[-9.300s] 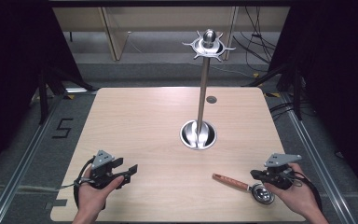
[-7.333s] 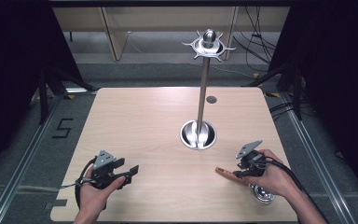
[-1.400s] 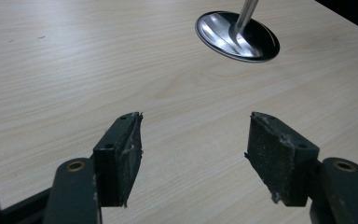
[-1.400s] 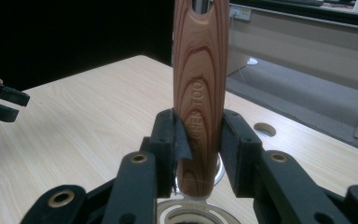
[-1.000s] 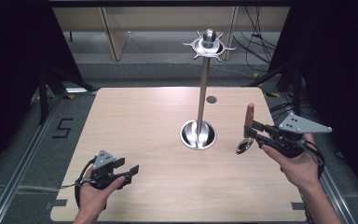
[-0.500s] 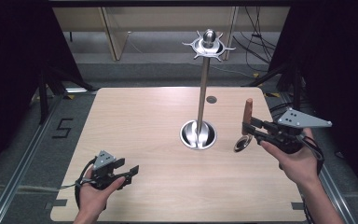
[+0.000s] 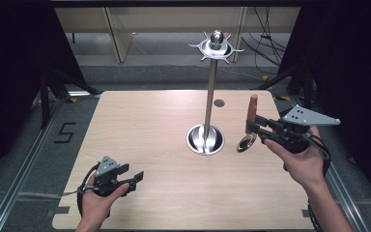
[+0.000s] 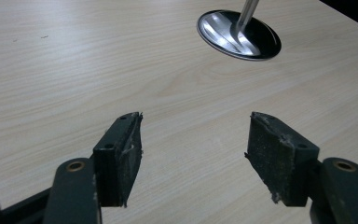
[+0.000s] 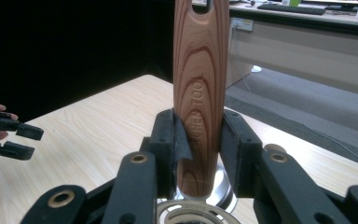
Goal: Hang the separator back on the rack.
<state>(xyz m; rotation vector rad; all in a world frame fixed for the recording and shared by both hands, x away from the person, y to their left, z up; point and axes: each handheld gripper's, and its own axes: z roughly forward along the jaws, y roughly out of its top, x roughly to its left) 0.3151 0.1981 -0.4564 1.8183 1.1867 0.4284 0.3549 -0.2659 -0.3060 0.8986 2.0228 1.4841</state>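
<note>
Standing upright in the clamped right gripper [image 7: 249, 126], wood-grained utensil handle [image 9: 199, 88], metal ring below

The high view looks forward and down from above the person's side onto the whole table [image 7: 164, 125], with the stand [image 7: 206, 140] near its centre. The left gripper view sits low and close over the tabletop, facing along its jaws toward the stand's round base [image 8: 238, 35], which the high view also shows. The right gripper view faces across the table, very near the wooden handle [image 9: 200, 98], and shares the left gripper [image 9: 16, 140] with the high view.
</note>
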